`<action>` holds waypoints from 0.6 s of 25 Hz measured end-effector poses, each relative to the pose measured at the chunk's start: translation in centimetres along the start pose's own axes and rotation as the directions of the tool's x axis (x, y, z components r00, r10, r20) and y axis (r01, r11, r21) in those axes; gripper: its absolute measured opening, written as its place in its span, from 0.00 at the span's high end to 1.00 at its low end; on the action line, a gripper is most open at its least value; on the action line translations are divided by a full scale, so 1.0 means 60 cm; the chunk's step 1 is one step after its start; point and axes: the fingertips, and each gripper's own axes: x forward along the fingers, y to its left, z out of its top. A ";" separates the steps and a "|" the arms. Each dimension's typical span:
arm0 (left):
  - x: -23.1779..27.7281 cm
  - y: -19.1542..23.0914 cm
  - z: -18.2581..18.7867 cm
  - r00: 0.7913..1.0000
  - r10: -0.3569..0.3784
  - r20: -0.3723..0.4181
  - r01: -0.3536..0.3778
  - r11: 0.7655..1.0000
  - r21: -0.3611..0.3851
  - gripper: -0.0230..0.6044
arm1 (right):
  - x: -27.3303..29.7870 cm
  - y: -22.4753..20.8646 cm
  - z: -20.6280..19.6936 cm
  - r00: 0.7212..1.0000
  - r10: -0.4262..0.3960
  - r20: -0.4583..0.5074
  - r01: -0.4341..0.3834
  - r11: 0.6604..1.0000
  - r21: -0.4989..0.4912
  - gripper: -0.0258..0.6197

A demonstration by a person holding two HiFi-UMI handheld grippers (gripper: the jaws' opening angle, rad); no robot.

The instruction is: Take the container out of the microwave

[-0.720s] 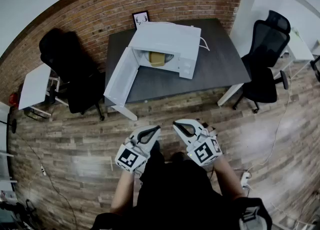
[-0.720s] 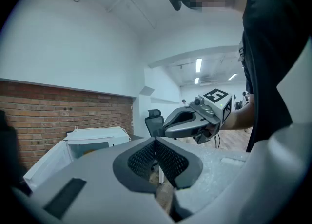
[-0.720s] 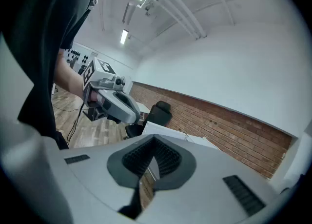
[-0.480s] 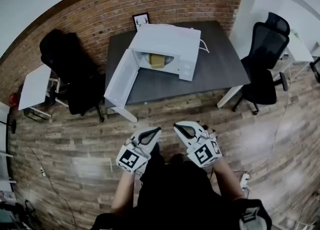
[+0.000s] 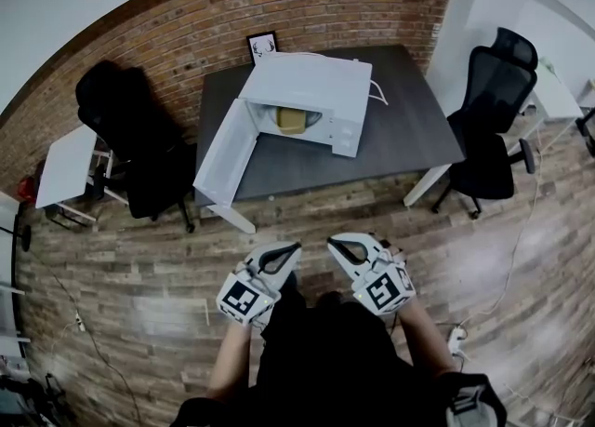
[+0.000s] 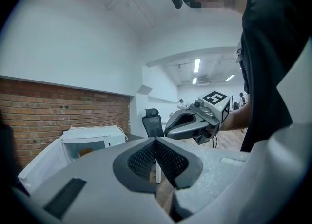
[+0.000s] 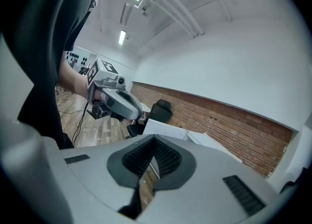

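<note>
Left hand-held gripper (image 5: 286,251) and right hand-held gripper (image 5: 340,246), both clenched on nothing, hang side by side over the wood floor (image 5: 139,258), well apart from the dark surface (image 5: 409,127), where the yellowish container (image 5: 291,119) sits inside the white microwave (image 5: 311,86), door (image 5: 226,153) open.

The microwave (image 5: 311,90) is white, door and all. The container (image 5: 291,119) inside it is dull yellow. The bench (image 5: 409,123) is dark grey. Behind it is a red-brown brick wall (image 5: 186,25) with pale mortar lines. The floor (image 5: 130,267) is grey-brown wood planks. The left chair (image 5: 139,146) and right chair (image 5: 493,109) are black. The left gripper (image 5: 290,250) and right gripper (image 5: 337,246) are pale grey. The marker cube (image 5: 240,298) on each carries black-and-white squares. The jaws' pads (image 6: 144,159) are black with a fine mesh pattern.
</note>
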 end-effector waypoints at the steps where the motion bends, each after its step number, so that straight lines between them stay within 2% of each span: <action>1: 0.001 0.000 0.000 1.000 0.004 -0.001 -0.004 1.000 0.003 0.96 | -0.002 0.000 -0.001 1.000 0.005 0.001 -0.005 1.000 0.003 0.96; 8: 0.004 -0.005 -0.006 0.999 0.021 -0.024 -0.021 1.000 0.015 0.96 | -0.011 -0.004 -0.005 1.000 -0.002 0.020 0.001 1.000 0.025 0.96; 15: 0.023 -0.020 -0.005 0.999 0.019 -0.039 -0.018 1.000 0.026 0.96 | -0.028 -0.022 -0.021 0.999 -0.032 -0.003 0.032 0.999 0.027 0.96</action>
